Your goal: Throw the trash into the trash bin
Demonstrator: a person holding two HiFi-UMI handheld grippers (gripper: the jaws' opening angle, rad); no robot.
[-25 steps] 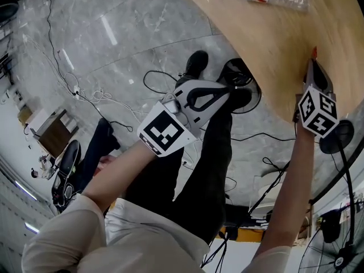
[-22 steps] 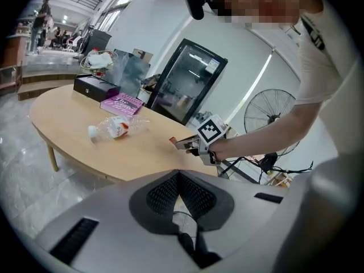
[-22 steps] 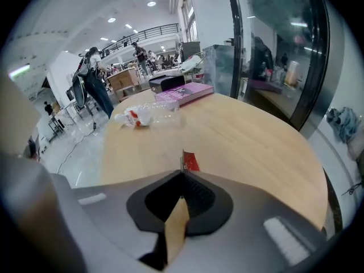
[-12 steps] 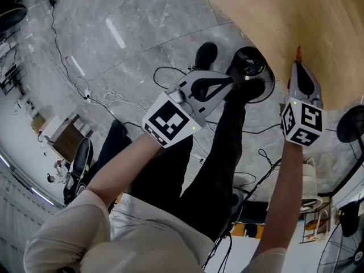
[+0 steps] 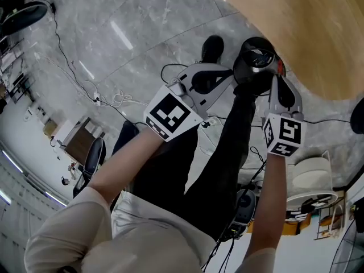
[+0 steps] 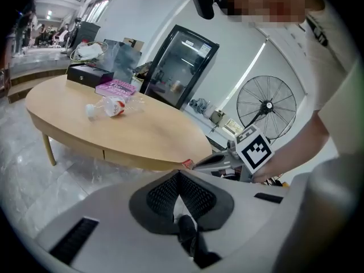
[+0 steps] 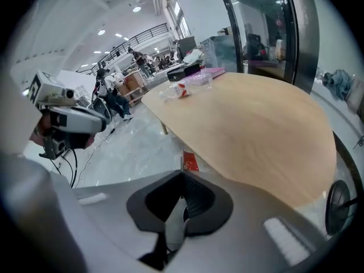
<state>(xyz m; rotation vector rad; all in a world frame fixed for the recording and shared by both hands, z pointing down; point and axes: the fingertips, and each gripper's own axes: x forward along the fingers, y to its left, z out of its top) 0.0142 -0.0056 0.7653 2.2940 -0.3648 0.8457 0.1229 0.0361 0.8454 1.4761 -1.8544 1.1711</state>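
Right gripper (image 5: 277, 74) is clenched on a small red wrapper (image 7: 189, 160). Only the wrapper's end shows past the jaws, just beside the rim of the black bin (image 5: 259, 58), whose inside cannot be made out. Left gripper (image 5: 230, 77) is closed, with nothing between its jaws. The table (image 5: 318, 33) is cut off by the frame, and a plastic bottle (image 6: 108, 108) lies on it.

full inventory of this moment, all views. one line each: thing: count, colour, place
table: 1, light wood, oval, on grey floor
plastic bottle: 1, clear with red label, lying on table
pink box: 1, pink, far end of table
black box: 1, black, behind pink box
bin: 1, black, on floor by table edge
fan: 1, black, standing beyond table
glass-door cabinet: 1, black frame, behind table
red wrapper: 1, red, between right gripper's jaws
left gripper: jaws together, empty
right gripper: jaws shut on red wrapper
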